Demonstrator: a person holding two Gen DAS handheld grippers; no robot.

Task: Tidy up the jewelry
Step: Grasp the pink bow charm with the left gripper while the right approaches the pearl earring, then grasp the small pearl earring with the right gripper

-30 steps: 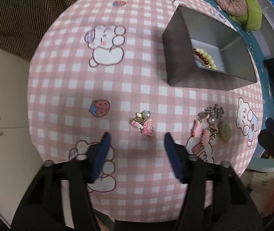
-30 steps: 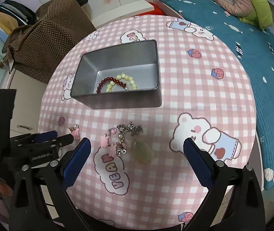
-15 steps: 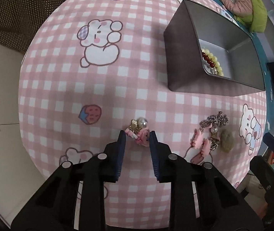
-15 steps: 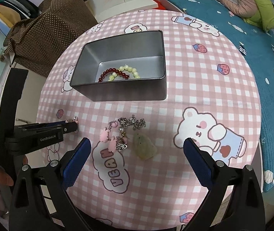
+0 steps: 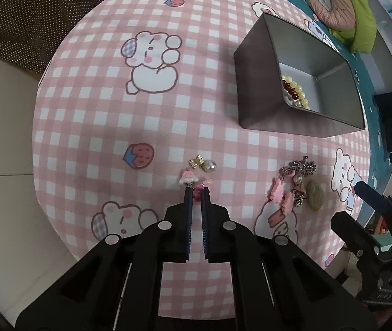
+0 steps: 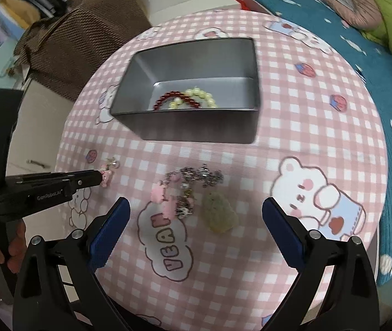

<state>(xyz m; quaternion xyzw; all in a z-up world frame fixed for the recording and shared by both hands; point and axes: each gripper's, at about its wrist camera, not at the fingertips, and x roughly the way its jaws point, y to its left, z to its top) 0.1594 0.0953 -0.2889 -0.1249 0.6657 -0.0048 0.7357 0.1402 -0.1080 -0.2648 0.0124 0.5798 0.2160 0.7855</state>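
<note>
My left claw [image 5: 196, 192] reaches low over the table [image 5: 91, 110], pinching the pink charm [image 5: 197, 186] in front of the tin [image 5: 254, 82]; my right claw [image 6: 196, 215] hovers spread.

Left wrist view: near wall of grey tin [image 5: 254, 82] hides part of the bead bracelets [image 5: 295, 91]; only one arc shows. Pink charm [image 5: 197, 190] partly covered by fingertips [image 5: 189, 195] of left gripper [image 5: 197, 193]; its lower half unseen. Right gripper [image 5: 367, 193] cut by the frame edge.

Right wrist view: motion blur. Chain cluster [image 6: 187, 190] links unresolved; green piece [image 6: 219, 212] possibly a stone pendant. Pink charm too small for detail.
</note>
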